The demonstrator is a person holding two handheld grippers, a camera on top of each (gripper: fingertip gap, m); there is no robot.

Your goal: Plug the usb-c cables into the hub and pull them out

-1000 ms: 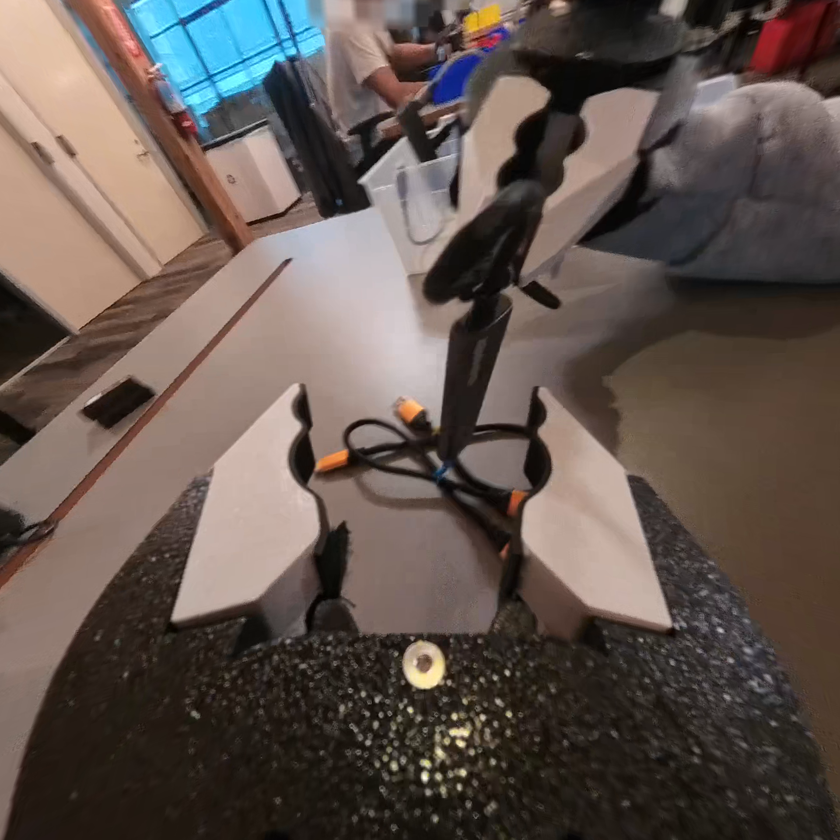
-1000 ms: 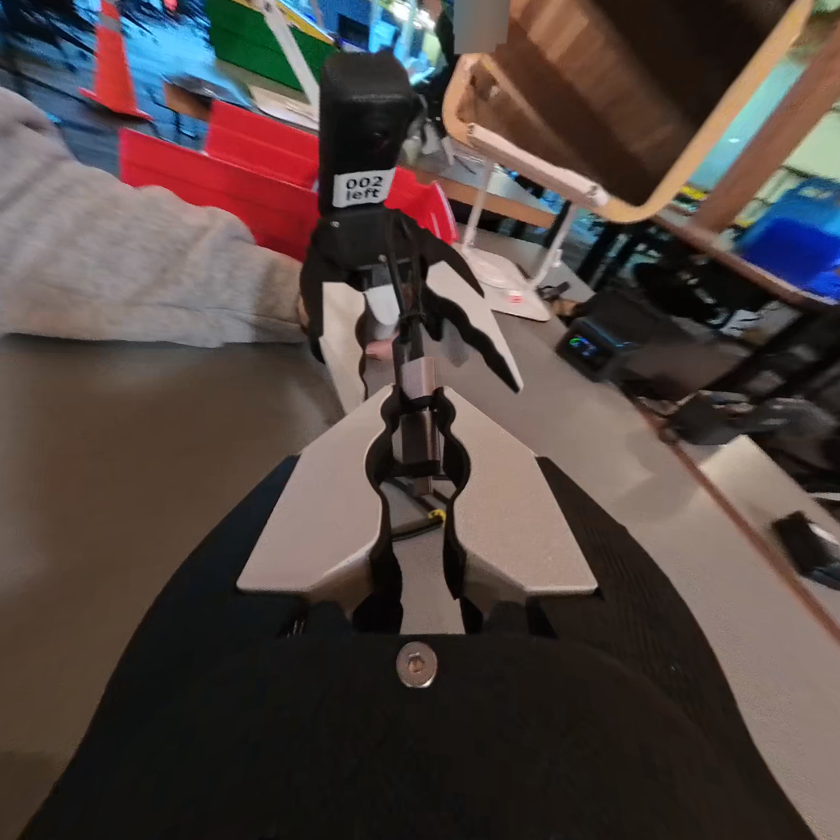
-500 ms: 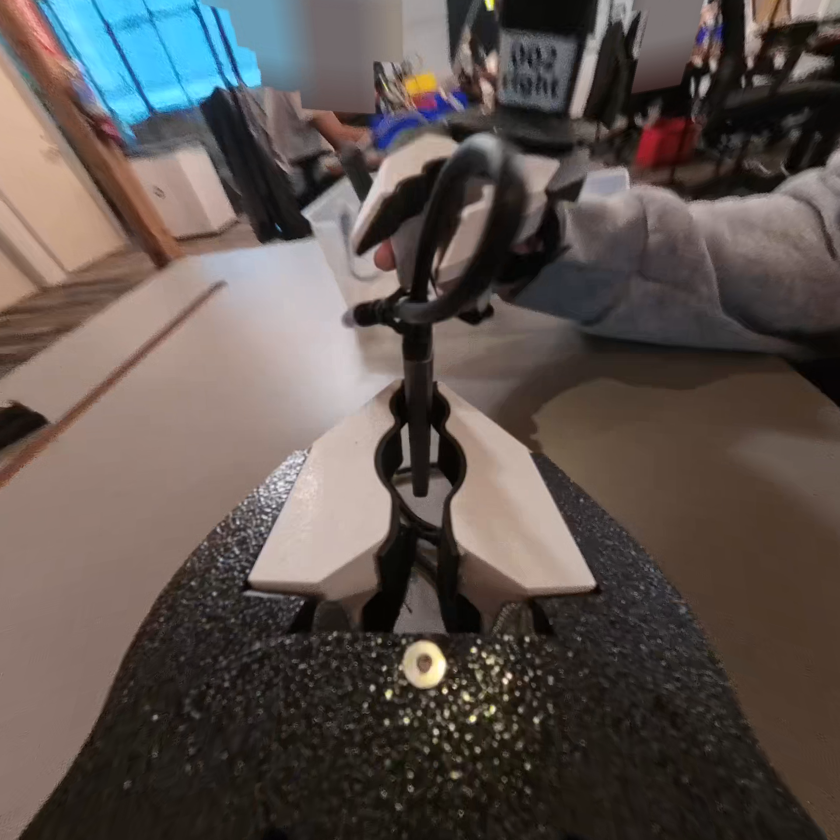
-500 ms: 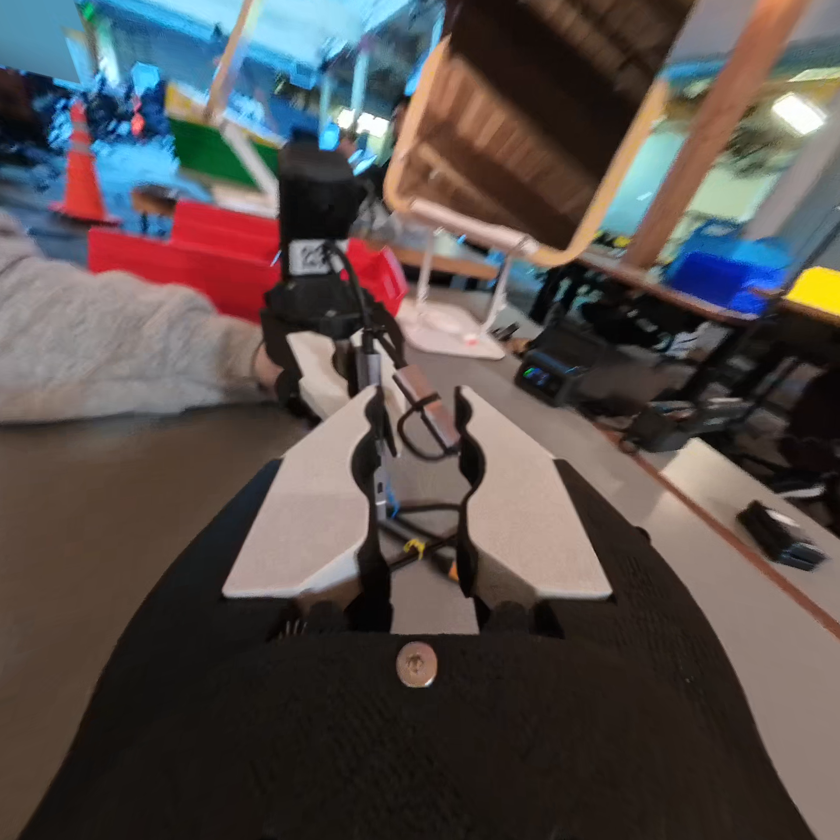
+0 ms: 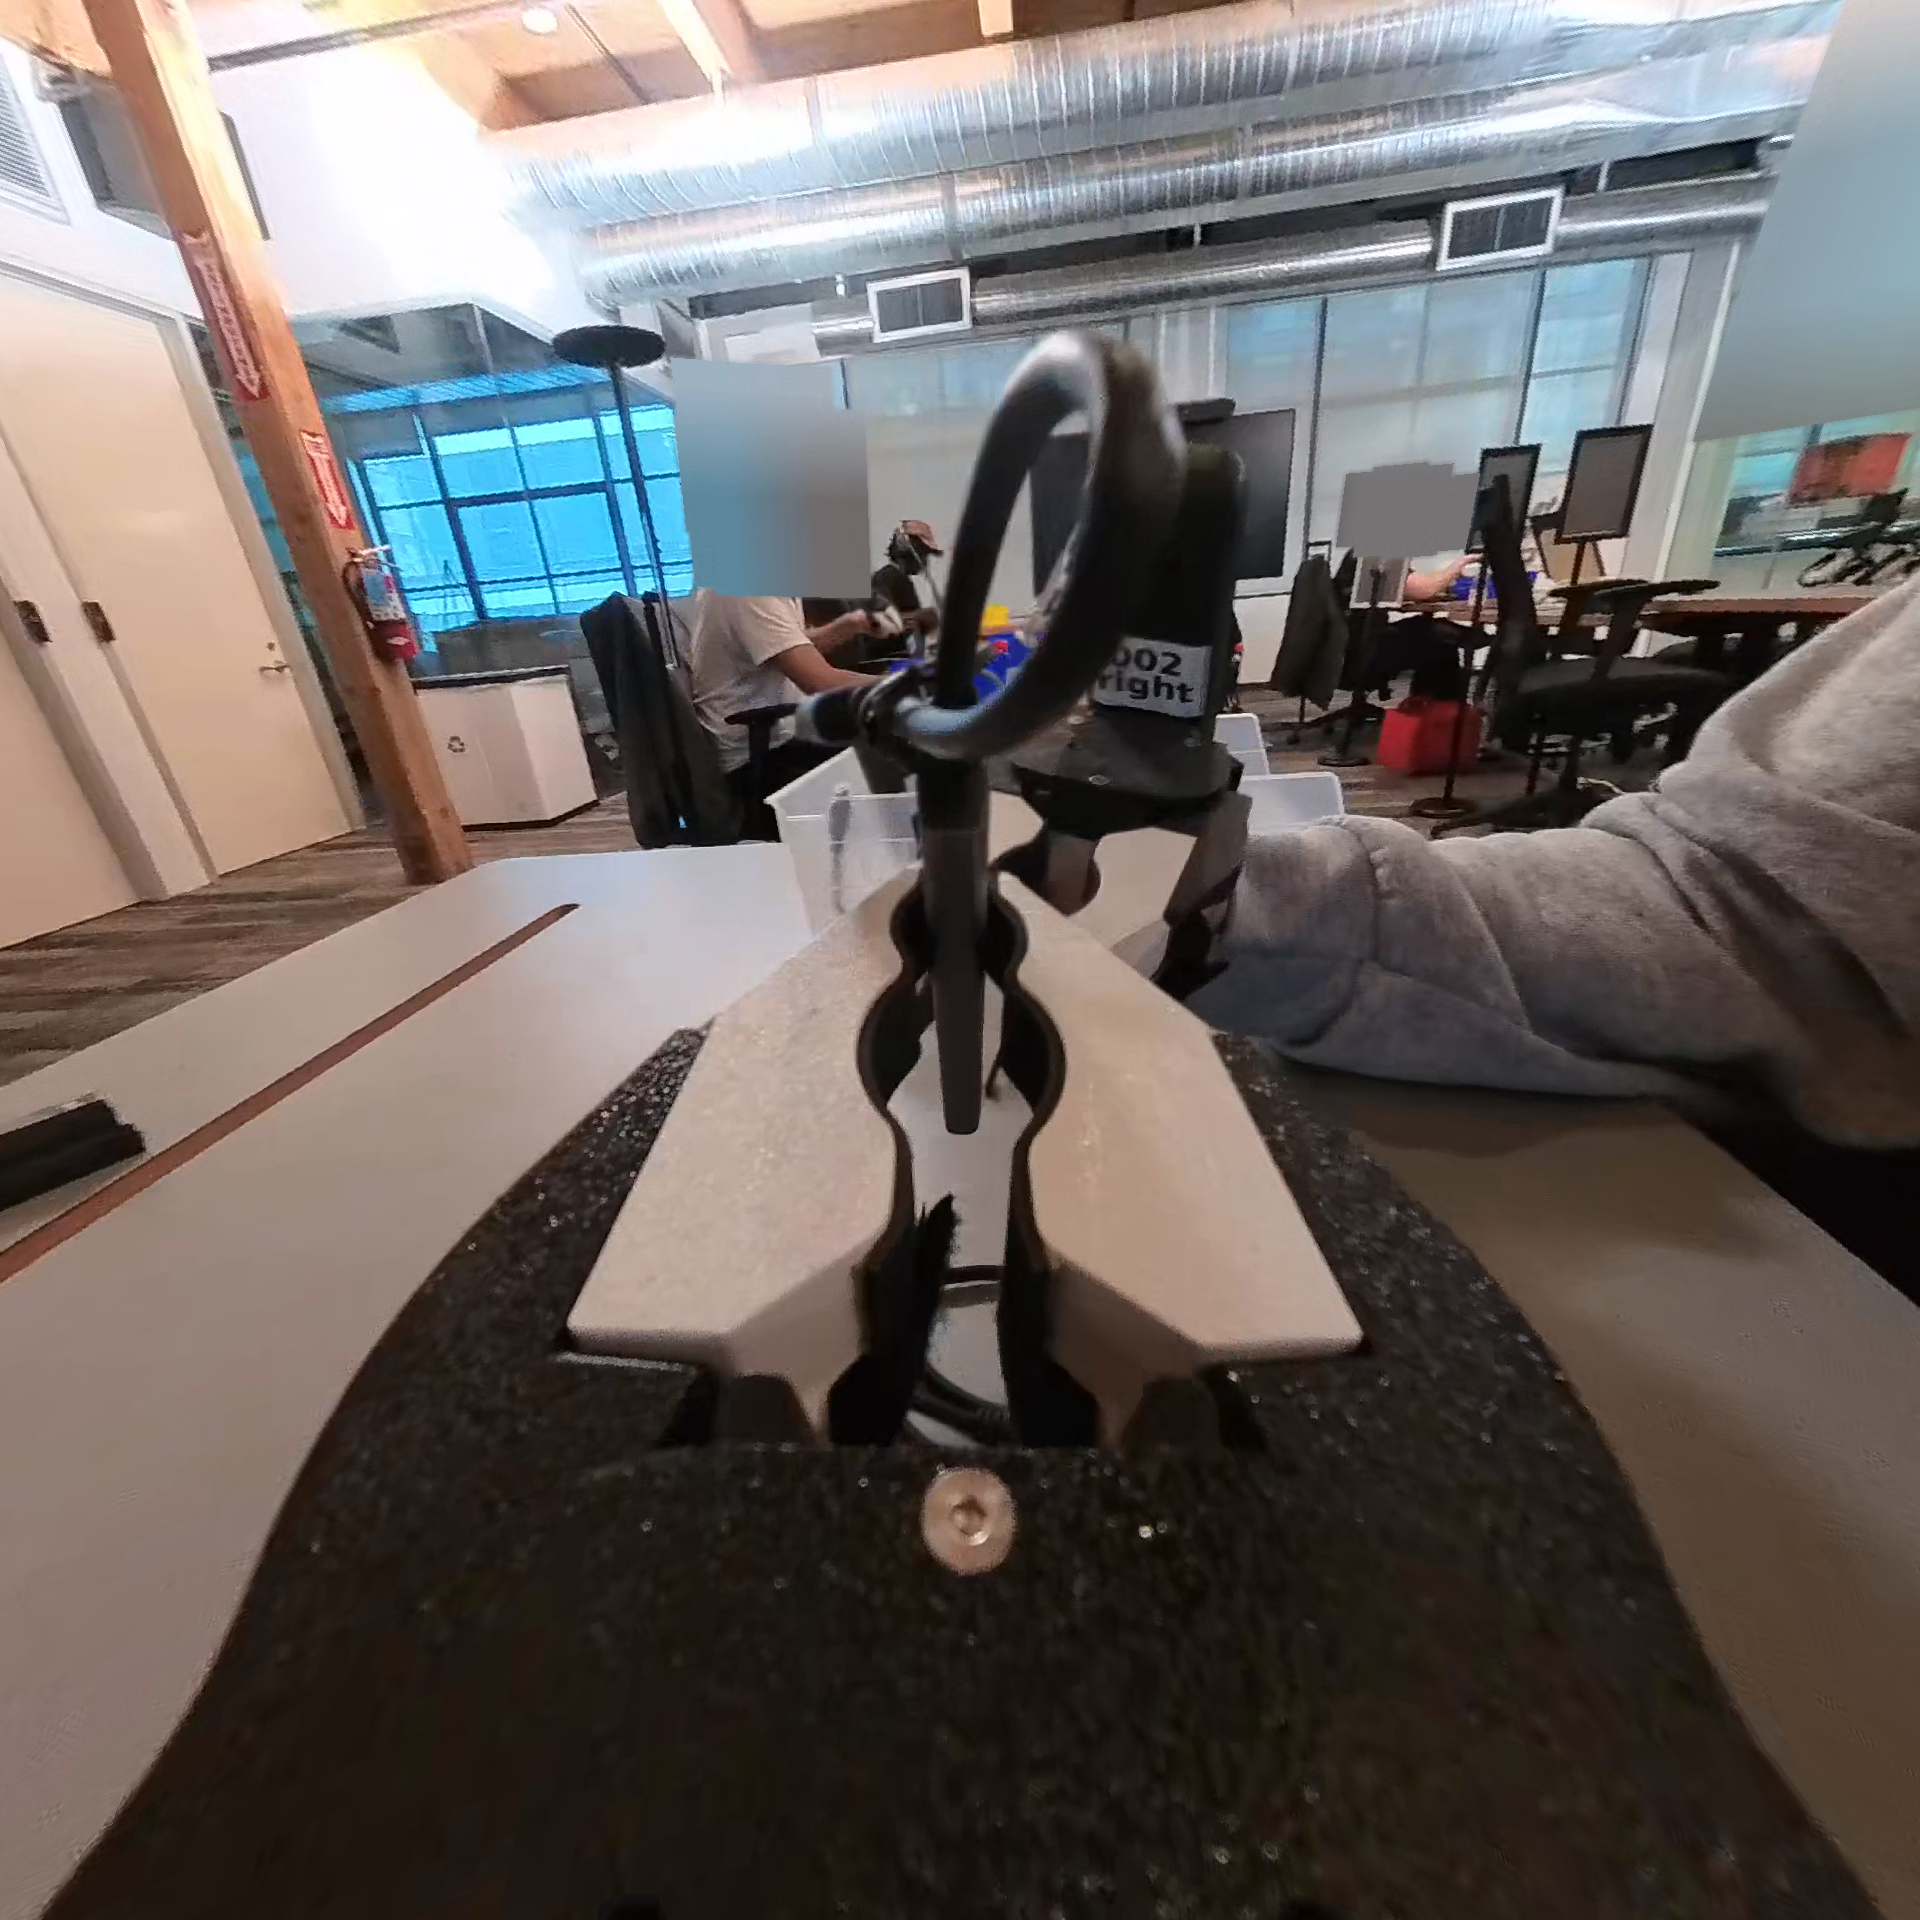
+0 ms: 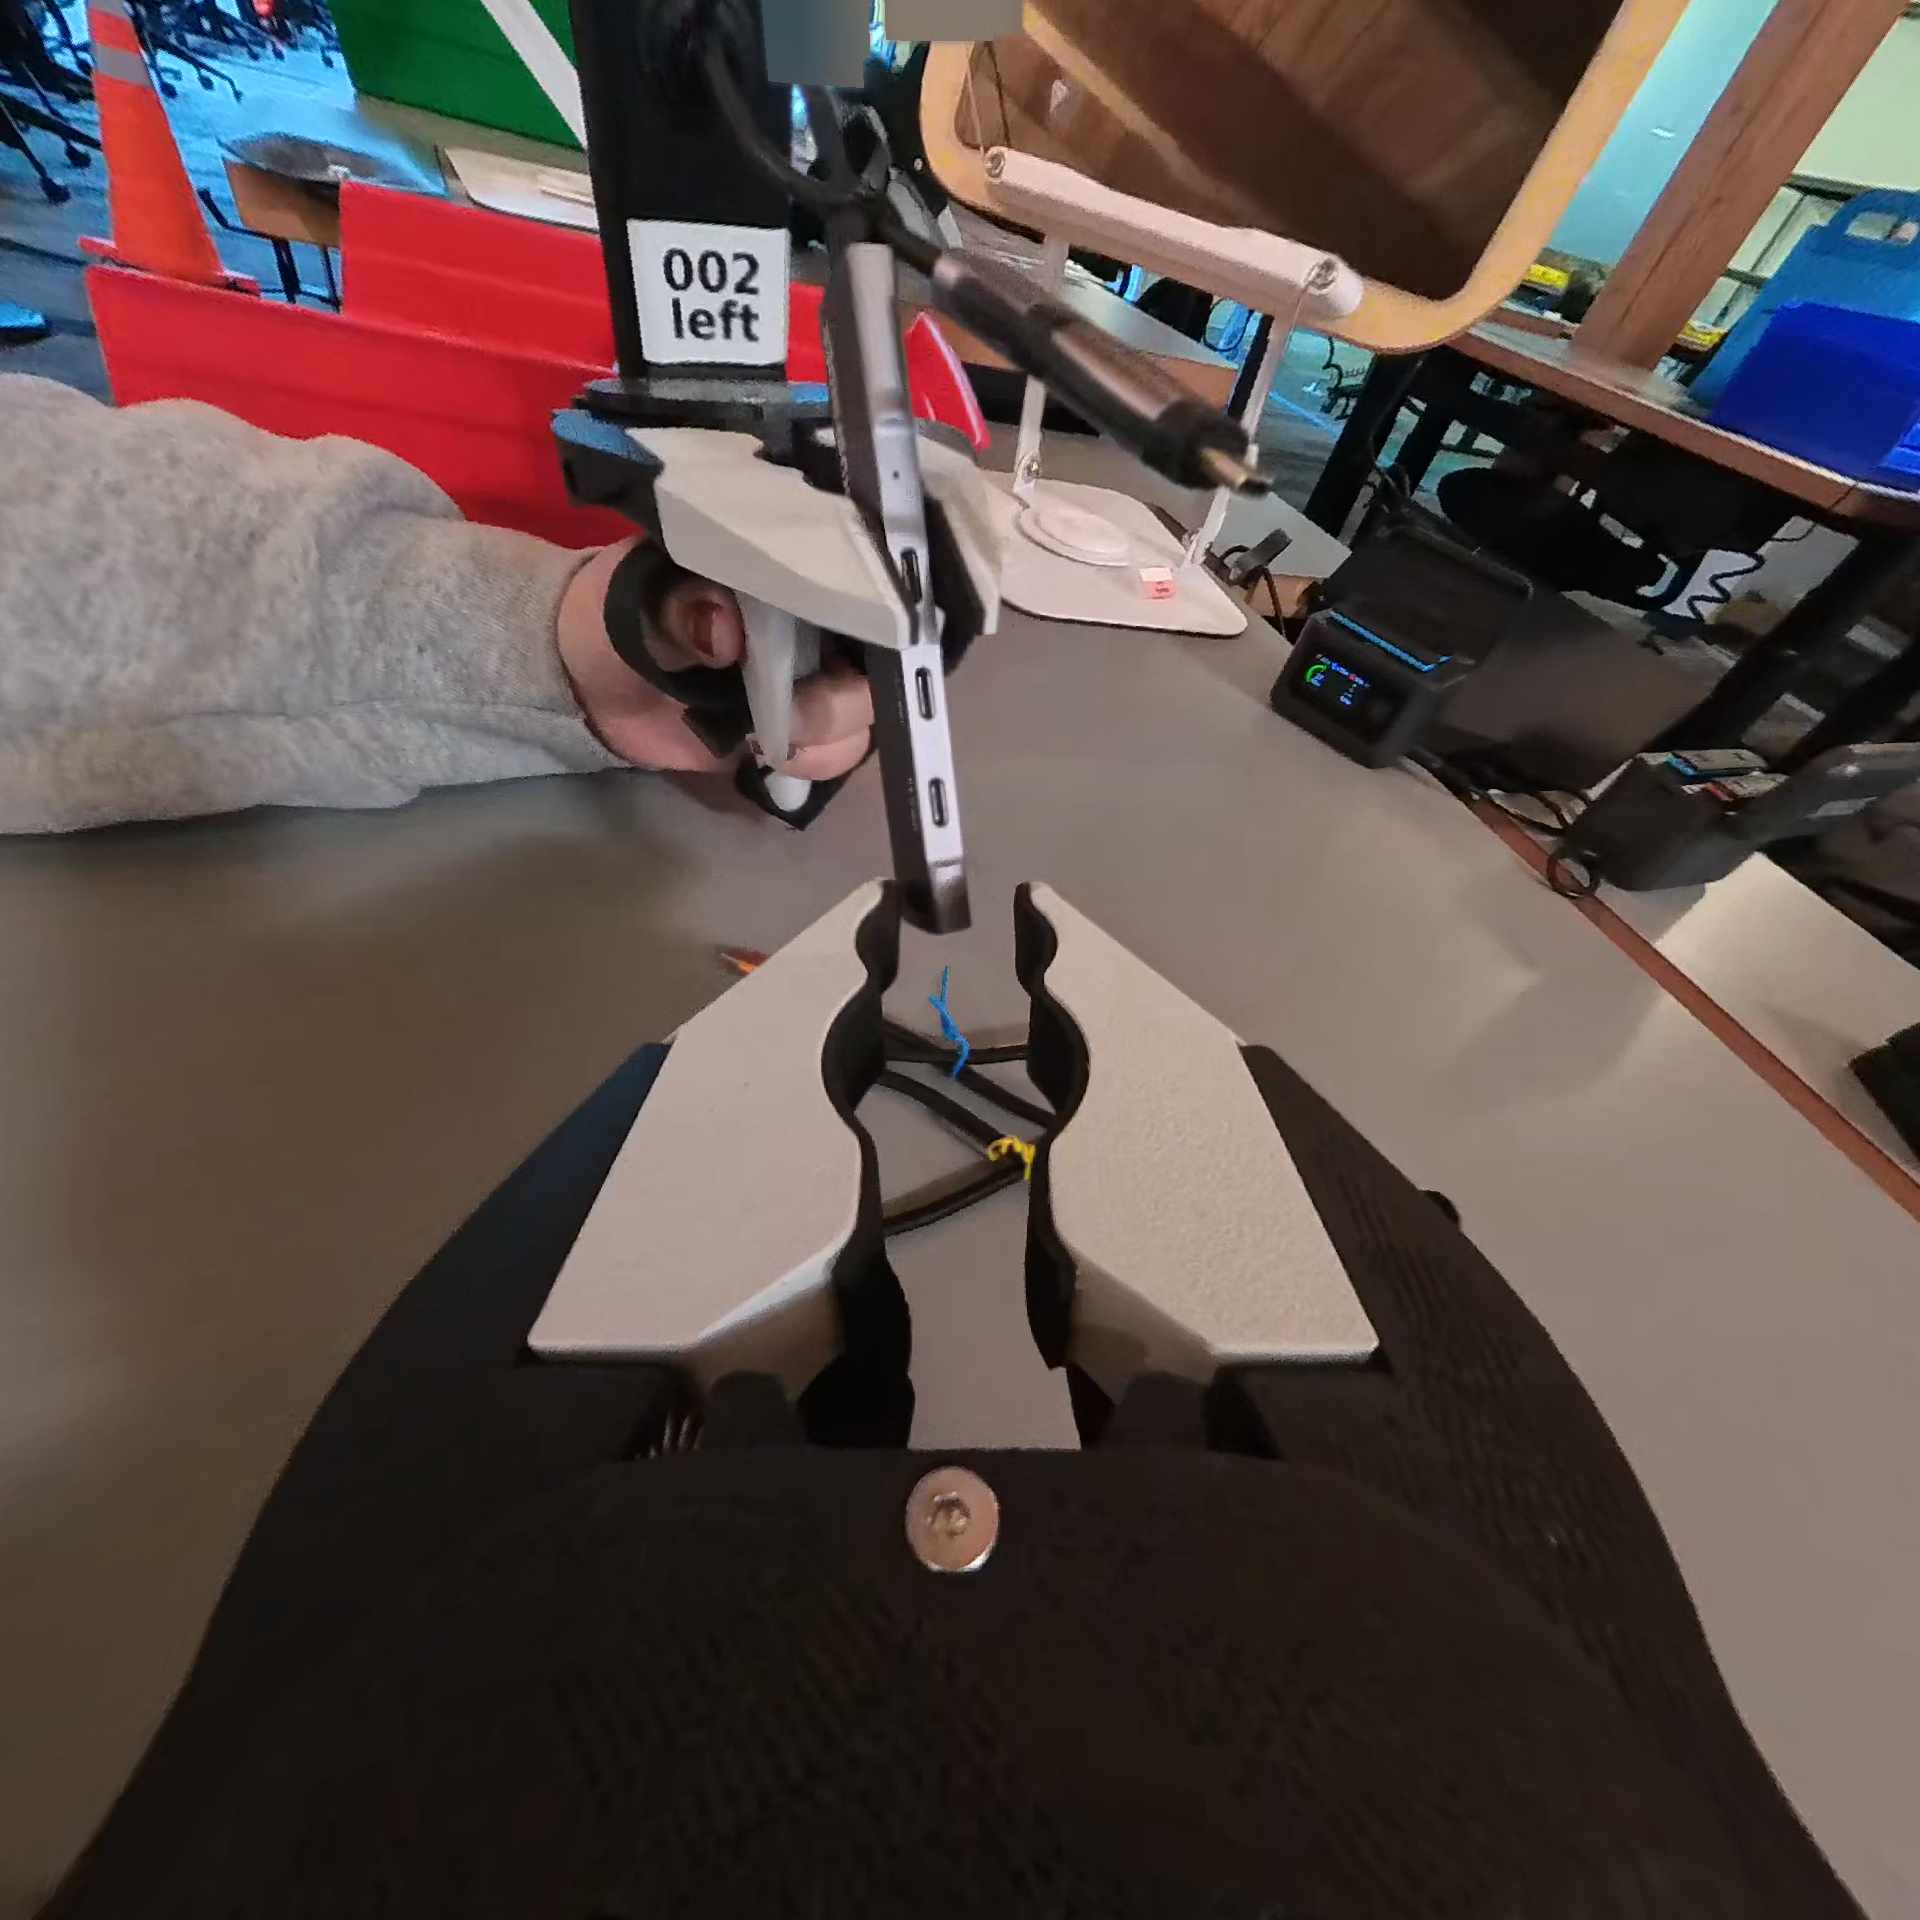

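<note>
Right tongs: my right gripper (image 6: 951,902) stood part open and held nothing; the lower tip of the hub (image 6: 902,665) hung just past its left pad, apparently not pinched.
Beneath them: the cable bundle (image 6: 961,1101), black with blue and yellow ties, lay on the table (image 6: 312,1039) under the right fingers.
Change on the left: a second before, my left gripper (image 5: 958,914) gaped wide over the bundle; by this moment it had closed on the hub, both pads pressed to its flat faces.
Change on the right: a second before, the right tongs had been clamped on the hub; they had since let go, so the hub had passed across.
Meaning: I judged the right tongs free to fetch a plug; no cable was seated yet.
Hub look: slim, dark grey metal, held near upright, slots along one narrow edge facing the right tongs.
Beyond: its own lead looped above the left tongs, and its plug (image 6: 1210,447) hung free to their far right.
</note>
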